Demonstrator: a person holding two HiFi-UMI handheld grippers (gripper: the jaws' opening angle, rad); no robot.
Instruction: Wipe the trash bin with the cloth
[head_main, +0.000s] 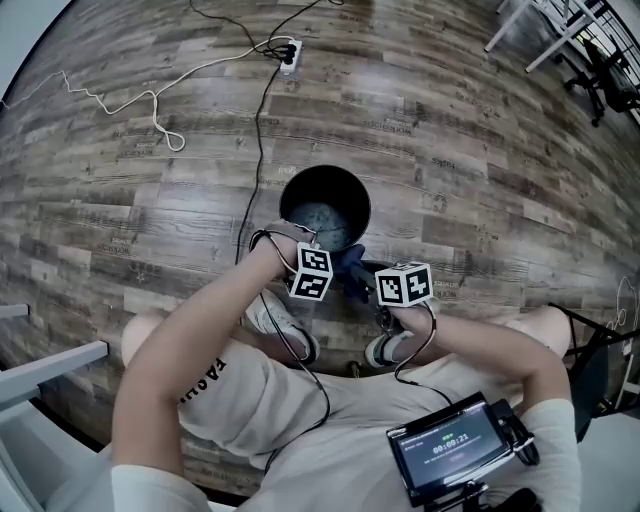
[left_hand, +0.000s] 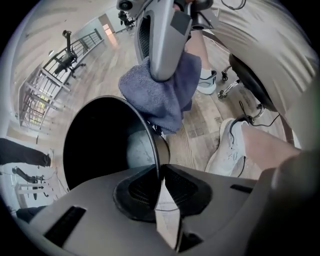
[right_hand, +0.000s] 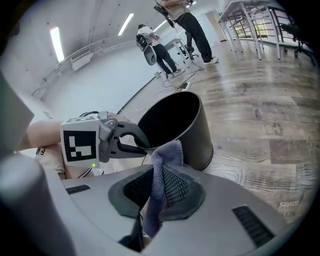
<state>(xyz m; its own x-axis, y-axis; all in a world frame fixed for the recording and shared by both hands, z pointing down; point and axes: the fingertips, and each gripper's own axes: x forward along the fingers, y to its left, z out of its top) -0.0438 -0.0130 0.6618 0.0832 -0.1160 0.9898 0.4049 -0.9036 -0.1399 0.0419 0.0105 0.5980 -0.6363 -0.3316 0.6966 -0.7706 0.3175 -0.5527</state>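
Black, smooth and round, the bin (head_main: 338, 186) stands upright on the floor (head_main: 480, 150) of grey-brown wood-grain planks, at the centre of the head view, its open mouth showing a dull grey bottom. The left gripper (left_hand: 160, 181) points down at the lower left of the rim; its ribbed dark pads stand narrow and are closed on the thin wall, which runs as a fine edge between them. The right gripper (right_hand: 159, 176) sits just right of it in the head view, and its jaws are clamped on the cloth (right_hand: 168, 153) — a blue-grey terry towel, nubby and soft. The cloth is bunched into a fold between the pads, with its tip poking up in front of the bin's outer wall. In the left gripper view it hangs in a loose, rumpled drape under the grey jaws, at the upper centre of the frame, close above the rim; whether it touches the bin I cannot tell.
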